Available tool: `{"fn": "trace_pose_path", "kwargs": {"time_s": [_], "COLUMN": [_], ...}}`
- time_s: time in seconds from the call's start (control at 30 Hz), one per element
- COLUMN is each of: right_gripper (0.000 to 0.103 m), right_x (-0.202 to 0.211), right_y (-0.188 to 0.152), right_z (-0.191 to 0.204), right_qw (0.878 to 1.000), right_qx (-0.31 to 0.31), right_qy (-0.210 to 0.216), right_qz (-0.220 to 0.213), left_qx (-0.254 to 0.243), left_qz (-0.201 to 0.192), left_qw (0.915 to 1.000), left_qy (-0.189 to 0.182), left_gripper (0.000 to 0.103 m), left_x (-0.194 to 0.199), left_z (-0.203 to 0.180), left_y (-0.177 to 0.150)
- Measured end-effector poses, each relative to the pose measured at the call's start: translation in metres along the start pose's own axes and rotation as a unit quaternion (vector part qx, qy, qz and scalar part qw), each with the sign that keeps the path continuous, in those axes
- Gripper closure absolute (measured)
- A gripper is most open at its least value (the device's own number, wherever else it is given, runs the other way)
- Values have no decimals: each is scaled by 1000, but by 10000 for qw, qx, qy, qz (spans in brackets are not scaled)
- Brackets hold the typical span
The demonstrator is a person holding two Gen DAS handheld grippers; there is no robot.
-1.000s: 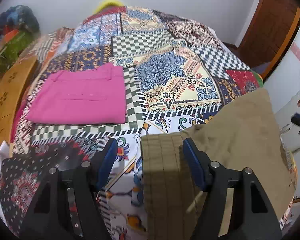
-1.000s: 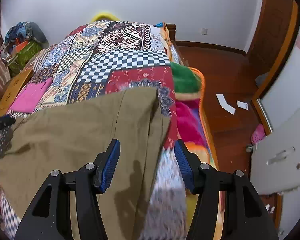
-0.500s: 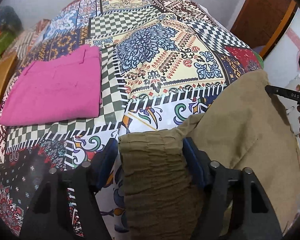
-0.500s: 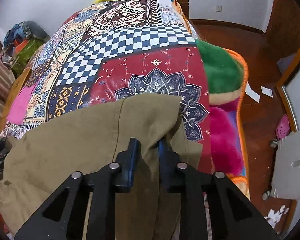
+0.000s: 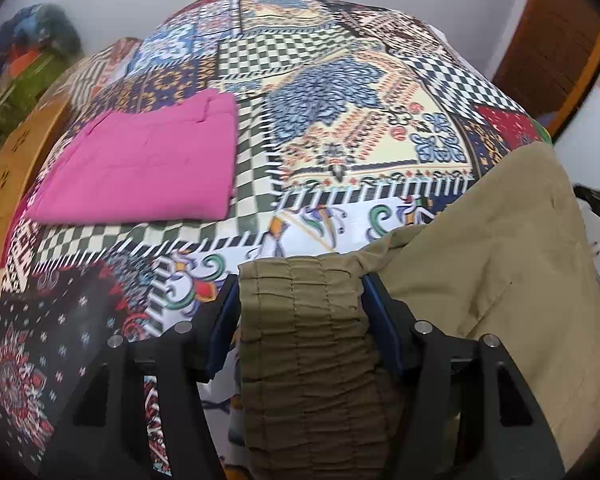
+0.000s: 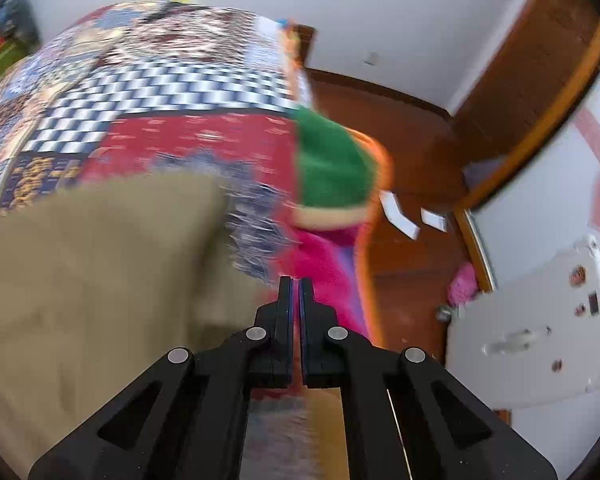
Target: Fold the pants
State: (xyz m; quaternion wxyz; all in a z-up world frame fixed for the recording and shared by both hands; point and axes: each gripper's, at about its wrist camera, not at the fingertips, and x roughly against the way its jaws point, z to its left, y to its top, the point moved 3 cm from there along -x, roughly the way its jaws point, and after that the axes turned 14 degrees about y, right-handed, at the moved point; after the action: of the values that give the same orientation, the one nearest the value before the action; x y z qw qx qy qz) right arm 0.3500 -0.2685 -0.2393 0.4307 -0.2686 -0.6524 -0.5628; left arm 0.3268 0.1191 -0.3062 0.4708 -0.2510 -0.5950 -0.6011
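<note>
Olive-khaki pants (image 5: 480,264) lie on the patchwork bedspread (image 5: 340,128) at the near right. Their gathered elastic waistband (image 5: 304,344) sits between the fingers of my left gripper (image 5: 298,304), whose jaws stand wide apart around it. In the right wrist view the pants (image 6: 92,280) lie to the left, blurred. My right gripper (image 6: 295,292) is shut with nothing visible between its fingers, and sits just right of the pants' edge, over the bed's side.
Folded pink pants (image 5: 140,160) lie on the bed's far left. A wooden headboard (image 5: 8,168) and a pile of clothes (image 5: 28,56) are at the left. A green and pink blanket (image 6: 332,184) hangs off the bed; wooden floor (image 6: 412,152) and a white cabinet (image 6: 532,320) are right.
My right gripper closed on the pants' edge half a second ago; now it is shut beside the fabric with none seen in it, and the view has swung. The left gripper stays around the waistband.
</note>
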Motion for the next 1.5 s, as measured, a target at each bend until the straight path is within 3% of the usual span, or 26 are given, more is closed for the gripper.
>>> {"fn": "trace_pose_path", "kwargs": {"time_s": [0.1, 0.17, 0.3, 0.33, 0.57, 0.67, 0.83, 0.93, 1.07, 1.23, 1.33, 1.5], "right_gripper": [98, 94, 61, 59, 59, 60, 62, 75, 74, 43, 37, 37], "right_x": [22, 39, 57, 55, 10, -12, -20, -20, -1, 26, 28, 30], "right_y": [-10, -17, -23, -20, -11, -17, -17, -17, -7, 25, 32, 16], "right_z": [-24, -27, -4, 1, 60, 71, 51, 30, 14, 19, 33, 65], "right_qw": [9966, 9957, 9945, 9935, 9831, 9828, 9897, 9952, 9881, 9888, 9872, 9822], "right_qx": [-500, -479, -125, -62, 203, 246, 95, 66, -242, -148, -132, -86], "right_qy": [650, 796, 1029, 1118, 1802, 1771, 1348, 752, 1401, 1486, 1583, 1876], "right_qz": [52, -20, -151, -178, 249, 454, 464, 619, 579, -19, -110, -64], "left_qx": [104, 174, 339, 368, 465, 479, 431, 437, 410, 478, 449, 522], "left_qz": [25, 36, 82, 89, 130, 111, 69, 87, 117, -79, -281, -196], "left_qw": [9999, 9997, 9989, 9987, 9980, 9980, 9984, 9985, 9990, 9988, 9983, 9981], "left_qy": [83, 167, 323, 351, 415, 397, 353, 303, 152, 43, 244, 243], "left_gripper": [41, 41, 41, 41, 41, 41, 39, 39, 40, 36, 23, 23], "left_x": [2, 4, 11, 13, 16, 15, 14, 14, 18, 41, 55, 68], "left_z": [6, 10, 20, 22, 32, 34, 35, 37, 39, 52, 63, 77], "left_y": [-4, -8, -16, -17, -25, -26, -27, -27, -24, -15, -11, -20]}}
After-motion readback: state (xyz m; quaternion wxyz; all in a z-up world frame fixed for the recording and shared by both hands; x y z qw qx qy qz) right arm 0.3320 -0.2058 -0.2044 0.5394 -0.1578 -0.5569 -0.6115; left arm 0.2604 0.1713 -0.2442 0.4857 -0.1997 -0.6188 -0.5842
